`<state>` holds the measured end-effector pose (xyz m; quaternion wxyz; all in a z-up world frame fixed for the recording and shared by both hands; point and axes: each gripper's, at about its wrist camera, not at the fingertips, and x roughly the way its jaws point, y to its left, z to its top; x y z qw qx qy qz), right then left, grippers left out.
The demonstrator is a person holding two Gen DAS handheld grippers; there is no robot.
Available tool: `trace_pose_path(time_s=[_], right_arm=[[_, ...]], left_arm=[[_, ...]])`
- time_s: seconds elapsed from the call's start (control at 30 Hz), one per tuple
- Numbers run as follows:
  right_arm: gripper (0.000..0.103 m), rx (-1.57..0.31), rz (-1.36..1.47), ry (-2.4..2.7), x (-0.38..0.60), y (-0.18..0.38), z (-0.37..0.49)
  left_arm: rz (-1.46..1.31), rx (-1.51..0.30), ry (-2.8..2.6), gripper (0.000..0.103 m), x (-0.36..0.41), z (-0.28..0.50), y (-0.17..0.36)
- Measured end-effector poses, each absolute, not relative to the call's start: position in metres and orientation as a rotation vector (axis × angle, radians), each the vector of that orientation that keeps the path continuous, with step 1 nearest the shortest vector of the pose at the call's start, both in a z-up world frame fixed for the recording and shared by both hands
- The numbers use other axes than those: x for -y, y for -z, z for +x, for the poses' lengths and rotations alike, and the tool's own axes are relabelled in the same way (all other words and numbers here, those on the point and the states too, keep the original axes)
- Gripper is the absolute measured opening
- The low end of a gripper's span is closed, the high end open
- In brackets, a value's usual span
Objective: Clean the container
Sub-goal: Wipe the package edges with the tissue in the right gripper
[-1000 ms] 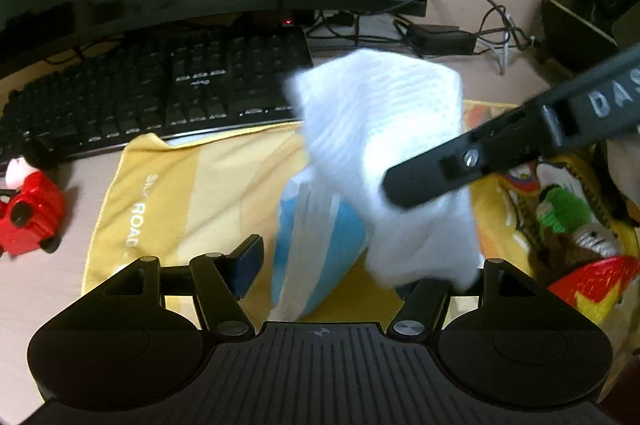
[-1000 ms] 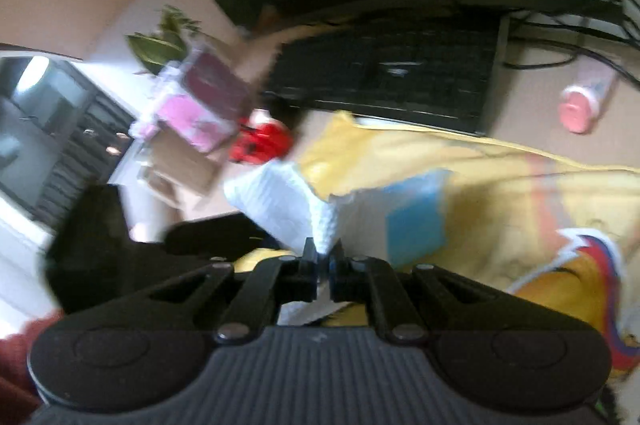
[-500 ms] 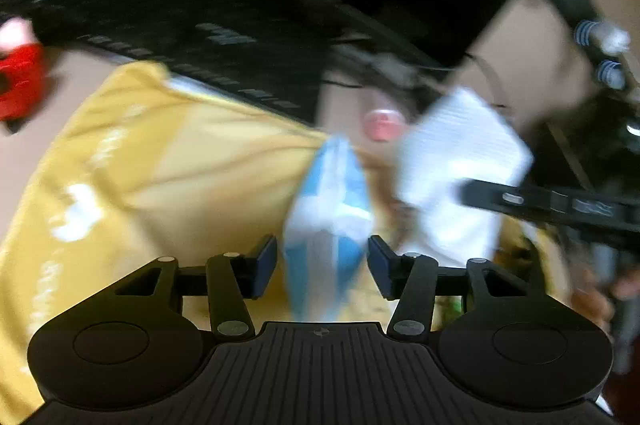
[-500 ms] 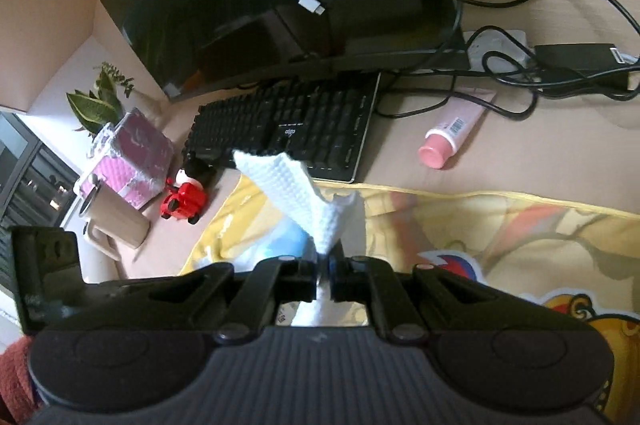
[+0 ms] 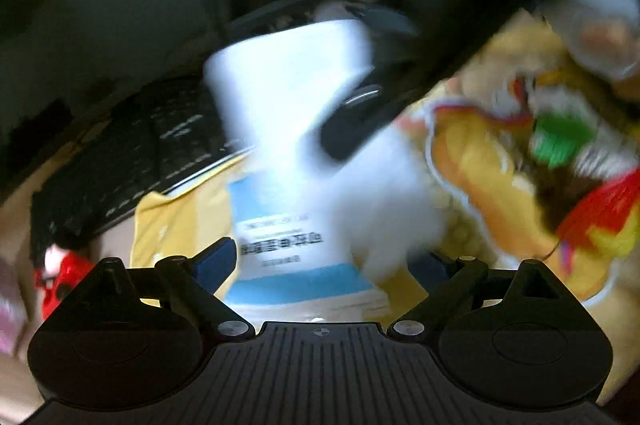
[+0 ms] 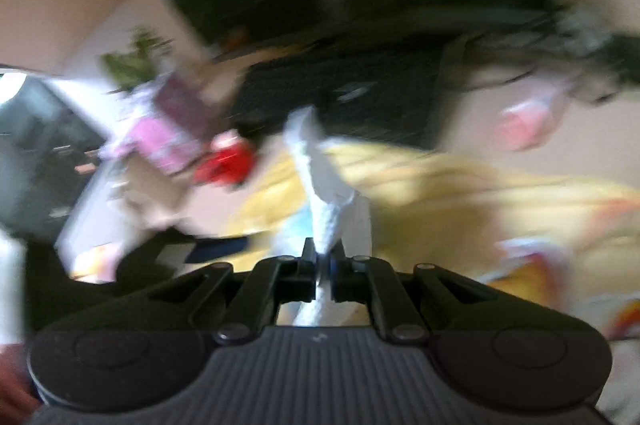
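— Closest in, the left gripper (image 5: 324, 261) has just been opening its jaws; they stand wide on either side of the container (image 5: 288, 161), pads off its sides as far as the blur shows.

— That white-and-blue thing over the yellow cloth (image 5: 180, 221)?

— Yes. It looks light, thin-walled and slick, so I'd take it low, across the labelled flat faces.

— And beyond?

— The right gripper (image 6: 320, 257) is clamped on the soft white wipe (image 6: 324, 197). Keyboard (image 5: 132, 149) behind.
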<state>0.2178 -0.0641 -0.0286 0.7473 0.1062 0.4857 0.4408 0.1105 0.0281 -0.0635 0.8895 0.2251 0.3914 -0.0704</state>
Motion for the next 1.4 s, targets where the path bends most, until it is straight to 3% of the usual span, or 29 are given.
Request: trace_pose_path(time_s=[0.17,0.4,0.47,0.67,0.8,1.0,1.23,1.4], right_arm=[[0.006,-1.060,0.054,-0.915,0.028,0.049,0.217],[0.007,-1.050,0.092,-0.726,0.064,0.055,0.238],[0.007,-1.047,0.106,-0.713,0.071,0.054,0.237],[0.007,-1.047,0.165,-0.679,0.097,0.056,0.229],[0.007,-1.027,0.200,-0.657,0.112,0.049,0.226],[0.007,-0.945,0.214,-0.666,0.129,0.023,0.219],[0.009,-0.979,0.185,-0.715,0.115,0.029,0.217],[0.008,-0.975,0.164,-0.753,0.106,0.026,0.210]], left_arm=[[0.493,-0.805,0.131,0.097,-0.029,0.123,0.076],[0.355,-0.849,0.128,0.096,-0.049,0.138,0.076],[0.325,-0.853,0.137,0.084,-0.050,0.139,0.075],[0.219,-0.857,0.161,0.067,-0.058,0.143,0.068],[0.009,-0.871,0.234,0.064,-0.069,0.145,0.056],[-0.358,-0.911,0.327,0.066,-0.093,0.130,0.052],[-0.205,-0.893,0.202,0.093,-0.102,0.108,0.046],[-0.069,-0.844,0.226,0.093,-0.092,0.093,0.027]])
